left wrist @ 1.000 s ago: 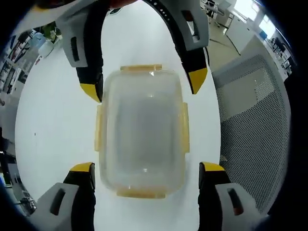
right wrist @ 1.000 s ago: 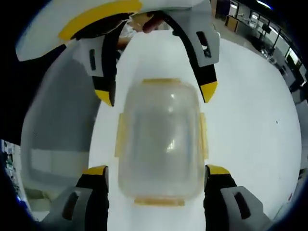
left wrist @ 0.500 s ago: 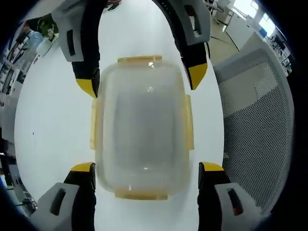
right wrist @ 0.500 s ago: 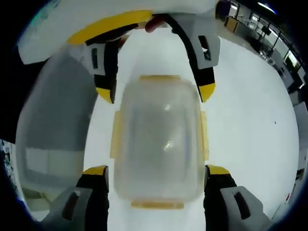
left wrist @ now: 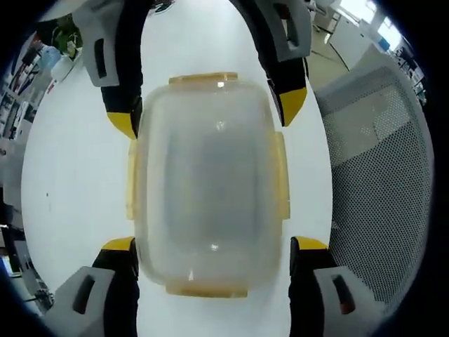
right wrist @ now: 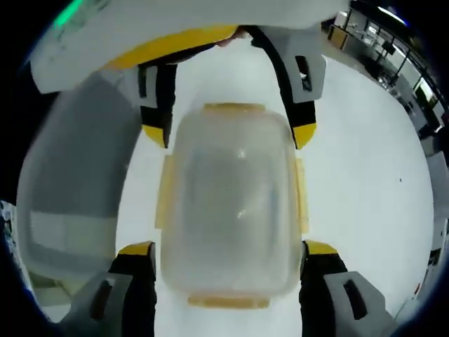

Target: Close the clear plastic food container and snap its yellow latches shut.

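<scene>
Lying on the white table [left wrist: 63, 182], the clear container [left wrist: 208, 182] has its lid on and yellow latches [left wrist: 282, 175] along all four edges. Its long axis runs from the left gripper [left wrist: 210, 246] to the right gripper [right wrist: 228, 249]; both are spread open, straddling its ends.

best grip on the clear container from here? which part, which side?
Take the container across its two long sides, coming straight down from above. It lies flat on the white table, lid on, between the open jaws of the left tool. Its yellow side latches run along those sides, so press there.
</scene>
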Available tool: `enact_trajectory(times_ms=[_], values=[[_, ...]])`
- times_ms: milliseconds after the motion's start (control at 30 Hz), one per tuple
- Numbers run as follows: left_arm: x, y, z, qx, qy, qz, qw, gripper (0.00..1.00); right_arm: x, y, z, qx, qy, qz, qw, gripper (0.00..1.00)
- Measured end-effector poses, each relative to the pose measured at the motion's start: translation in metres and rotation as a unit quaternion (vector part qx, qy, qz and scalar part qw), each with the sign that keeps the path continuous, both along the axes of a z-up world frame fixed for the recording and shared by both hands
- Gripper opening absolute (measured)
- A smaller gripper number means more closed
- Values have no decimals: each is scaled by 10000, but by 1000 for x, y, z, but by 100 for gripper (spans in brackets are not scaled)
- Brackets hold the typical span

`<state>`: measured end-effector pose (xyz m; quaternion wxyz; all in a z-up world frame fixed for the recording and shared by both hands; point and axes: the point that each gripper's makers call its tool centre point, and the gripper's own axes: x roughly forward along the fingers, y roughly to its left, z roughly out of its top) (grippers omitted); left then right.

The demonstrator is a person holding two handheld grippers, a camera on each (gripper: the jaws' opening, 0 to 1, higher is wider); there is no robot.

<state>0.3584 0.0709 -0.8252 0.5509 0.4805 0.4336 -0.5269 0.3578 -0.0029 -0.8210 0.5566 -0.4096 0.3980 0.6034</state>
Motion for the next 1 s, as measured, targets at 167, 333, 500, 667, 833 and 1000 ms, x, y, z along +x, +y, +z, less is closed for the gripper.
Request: enact_trajectory(times_ms=[167, 333, 500, 667, 833, 1000], values=[[5, -2, -4, -68, -69, 143, 9999, 89, 2, 0, -2, -1, -29, -10, 10000, 84], [6, -3, -5, -89, -45, 215, 9997, 87, 2, 0, -3, 102, 5, -22, 9999, 83], [6, -3, -6, -98, -33, 239, 9997, 86, 2, 1, -5, 3, -1, -56, 10000, 83], [6, -2, -5, -59, -27, 225, 9997, 86, 2, 1, -4, 42, -10, -78, 10000, 83], [6, -2, -4, -28, -6, 214, 9998, 86, 3, 1, -4, 64, -12, -90, 9999, 83], [6, -2, -5, -23, -3, 220, 9998, 86, 3, 2, -6, 78, -5, -96, 9999, 84]])
